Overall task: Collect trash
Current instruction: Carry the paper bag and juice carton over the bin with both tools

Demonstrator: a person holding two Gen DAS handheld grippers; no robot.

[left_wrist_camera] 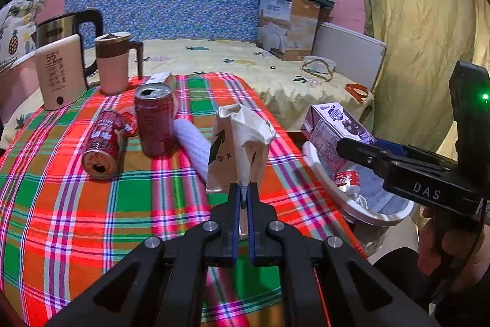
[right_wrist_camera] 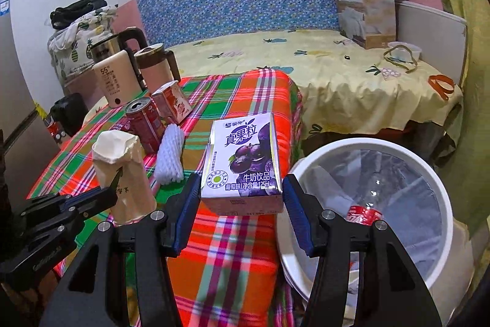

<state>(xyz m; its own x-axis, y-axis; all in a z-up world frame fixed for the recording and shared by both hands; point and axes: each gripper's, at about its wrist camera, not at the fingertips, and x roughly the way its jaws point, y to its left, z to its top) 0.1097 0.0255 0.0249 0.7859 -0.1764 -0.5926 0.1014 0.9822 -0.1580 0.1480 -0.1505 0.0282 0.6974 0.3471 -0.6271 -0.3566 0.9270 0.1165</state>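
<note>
My left gripper is shut on the rim of a crumpled white paper cup, held above the plaid table; it also shows in the right wrist view. My right gripper is shut on a purple grape milk carton, held near the table's right edge beside the white trash bin. The carton also shows over the bin in the left wrist view. A crushed bottle with a red label lies in the bin. Two red cans, one upright and one lying, remain on the table.
A white foam fruit net lies by the cans. A small red carton, a pink jug, a beige kettle and a steel kettle stand at the table's far left. A bed lies behind, a curtain to the right.
</note>
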